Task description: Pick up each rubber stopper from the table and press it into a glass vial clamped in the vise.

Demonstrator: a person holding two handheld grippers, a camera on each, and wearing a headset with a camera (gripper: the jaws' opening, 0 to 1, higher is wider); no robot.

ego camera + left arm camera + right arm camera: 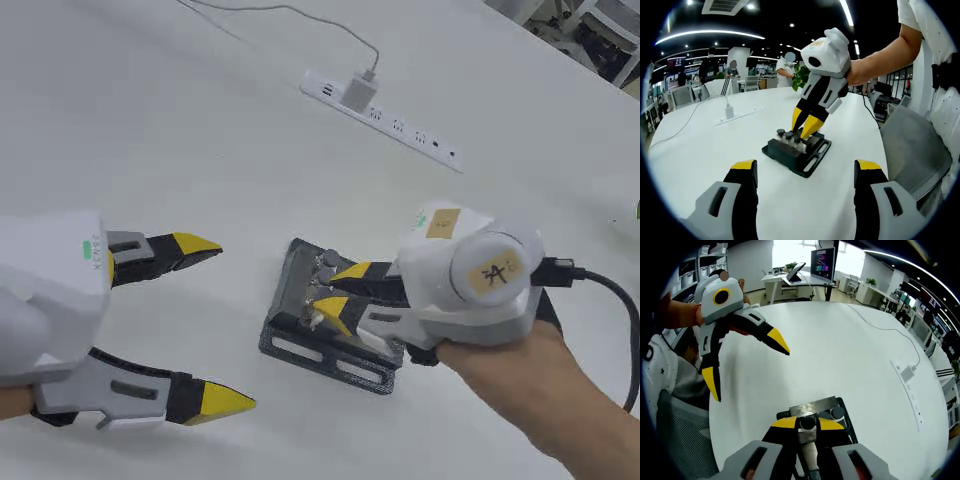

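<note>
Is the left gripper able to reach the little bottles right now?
Probably not yet. The left gripper is open and near, but the right gripper sits right over the vials in the vise, blocking them.

A: How are the two tools built?
B: The left gripper and right gripper have white shells and black jaws with yellow tips. The right one has a handwritten tan label and a black cable.
A: Clothing?
B: A white short-sleeved shirt with small dark specks.

White table. Black vise. Black fingers with yellow tips. Dark grey stopper. White power strip. Black cable.
</note>
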